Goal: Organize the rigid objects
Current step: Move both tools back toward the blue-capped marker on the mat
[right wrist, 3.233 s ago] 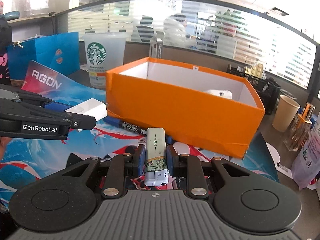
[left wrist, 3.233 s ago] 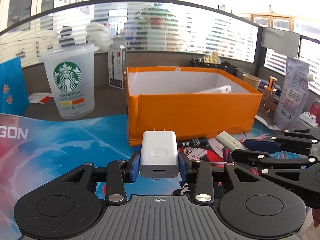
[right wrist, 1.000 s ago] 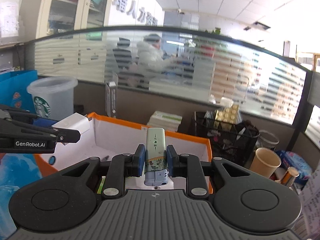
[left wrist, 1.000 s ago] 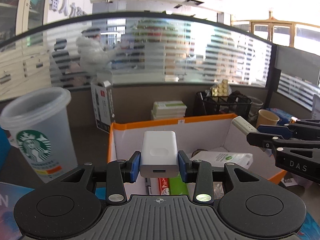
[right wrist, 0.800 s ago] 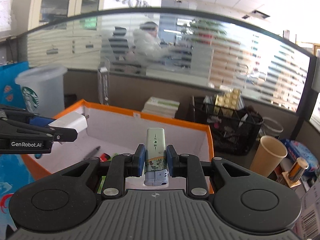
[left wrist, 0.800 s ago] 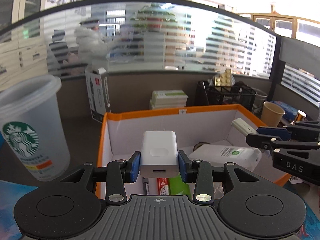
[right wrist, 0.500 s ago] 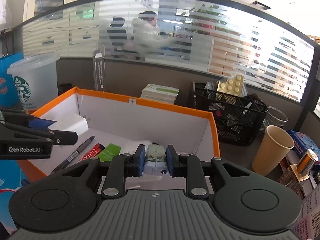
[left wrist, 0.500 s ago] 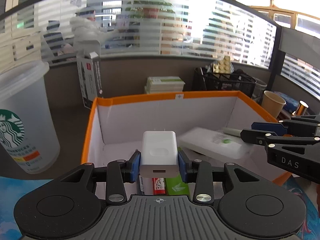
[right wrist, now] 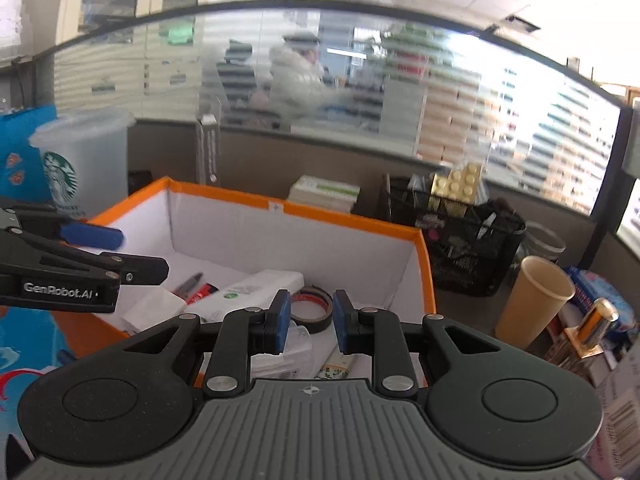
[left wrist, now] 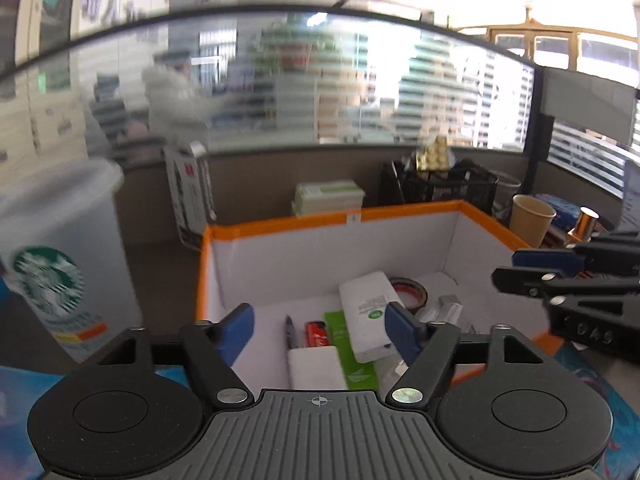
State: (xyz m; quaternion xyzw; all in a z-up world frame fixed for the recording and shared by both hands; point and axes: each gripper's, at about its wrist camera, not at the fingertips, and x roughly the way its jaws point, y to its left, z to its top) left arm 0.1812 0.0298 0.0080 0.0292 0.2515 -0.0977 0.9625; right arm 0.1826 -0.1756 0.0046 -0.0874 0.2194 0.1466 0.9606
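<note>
The orange box [left wrist: 404, 213] with white inside stands in front of both grippers; it also shows in the right wrist view [right wrist: 352, 220]. My left gripper [left wrist: 320, 326] is open and empty above the box's near edge. The white charger [left wrist: 316, 368] lies in the box below it, also seen in the right wrist view [right wrist: 150, 310]. My right gripper [right wrist: 308, 322] is open and empty. The green-patterned lighter [right wrist: 334, 368] lies in the box under it. A white power bank [left wrist: 366, 314], tape roll [left wrist: 408, 290], pen [left wrist: 290, 330] and green packet [left wrist: 350, 354] lie inside.
A Starbucks cup [left wrist: 60, 272] stands left of the box. A paper cup [right wrist: 534, 300], a black mesh basket [right wrist: 456, 236] and a gold bottle [right wrist: 596, 326] stand to the right. A colourful mat [right wrist: 20, 356] covers the desk in front.
Both grippers opened. The white charger dropped from the left gripper into the box, and the lighter dropped from the right gripper into the box.
</note>
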